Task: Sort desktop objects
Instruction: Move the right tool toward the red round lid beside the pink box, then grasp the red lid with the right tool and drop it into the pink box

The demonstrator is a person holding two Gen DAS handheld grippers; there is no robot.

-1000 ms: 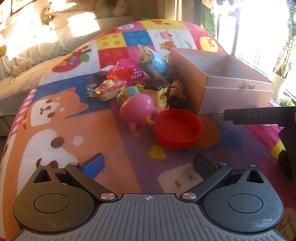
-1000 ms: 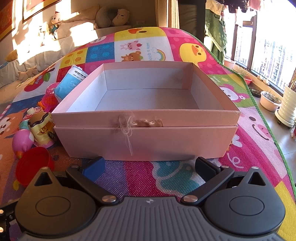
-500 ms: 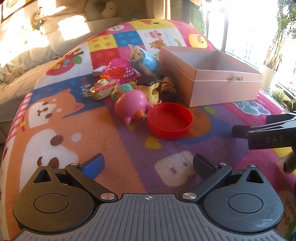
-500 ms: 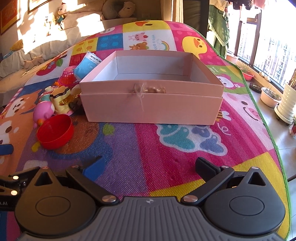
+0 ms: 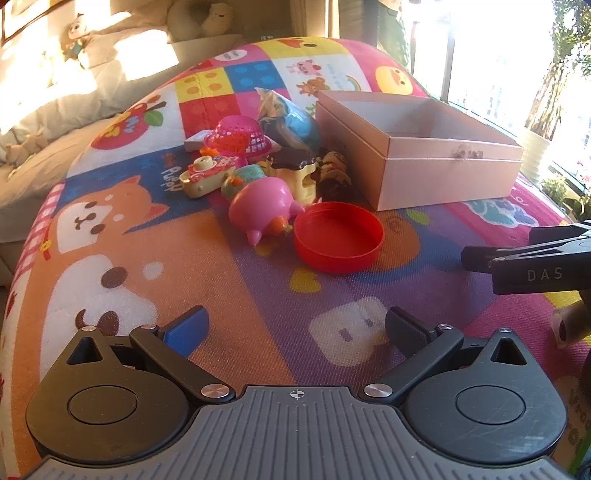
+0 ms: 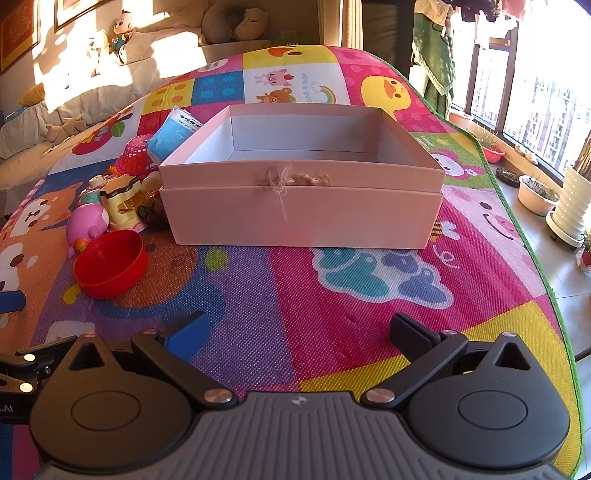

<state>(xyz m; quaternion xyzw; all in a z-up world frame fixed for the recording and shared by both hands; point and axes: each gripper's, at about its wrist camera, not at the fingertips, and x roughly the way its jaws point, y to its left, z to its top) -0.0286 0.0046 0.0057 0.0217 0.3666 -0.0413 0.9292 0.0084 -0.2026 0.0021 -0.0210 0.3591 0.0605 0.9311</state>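
A pile of toys lies on the colourful play mat: a red bowl (image 5: pixel 338 242), a pink pig toy (image 5: pixel 262 206), a yellow toy with a brown top (image 5: pixel 295 173), a toy camera (image 5: pixel 205 175), a pink mesh basket (image 5: pixel 238 138) and a blue packet (image 5: pixel 295 118). An open pink box (image 6: pixel 301 184) stands empty to their right. My left gripper (image 5: pixel 295 332) is open and empty, well short of the red bowl. My right gripper (image 6: pixel 299 336) is open and empty, in front of the box, and shows at the right edge of the left wrist view (image 5: pixel 524 258).
The mat's green edge (image 6: pixel 532 251) runs along the right, with tiled floor and plant pots (image 6: pixel 537 194) beyond. A sofa with plush toys (image 6: pixel 122 33) lies at the back left. The red bowl also shows in the right wrist view (image 6: pixel 110 264).
Both grippers have pulled back from the box and the toys, which now appear farther away. Both stay open and empty.
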